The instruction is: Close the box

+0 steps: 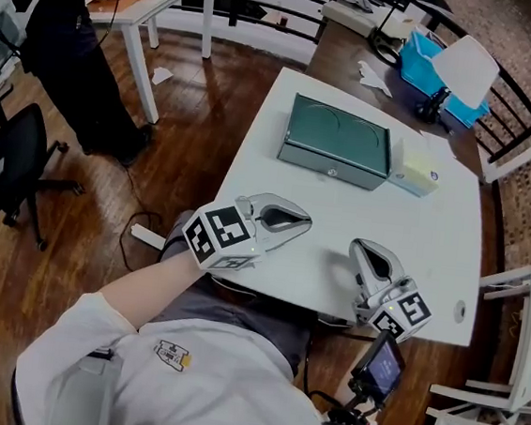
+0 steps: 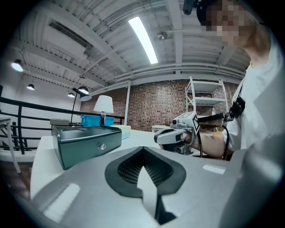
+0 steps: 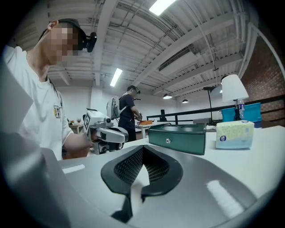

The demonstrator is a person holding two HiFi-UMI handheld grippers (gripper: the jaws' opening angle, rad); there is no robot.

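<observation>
Your arms cover the near edge of the smooth white tabletop, your left gripper and right gripper have jaws clenched on nothing, and the flat green metal box is closed.

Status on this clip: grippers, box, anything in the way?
Left gripper and right gripper both shut, empty, resting on the table. Green metal box lid already down. Tissue box beside it, nothing blocking.

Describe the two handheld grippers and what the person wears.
The left gripper and right gripper are smooth light-grey shells with black ribbed pads inside. Each carries a white cube printed with black square markers. The person wears a white short-sleeved shirt.
</observation>
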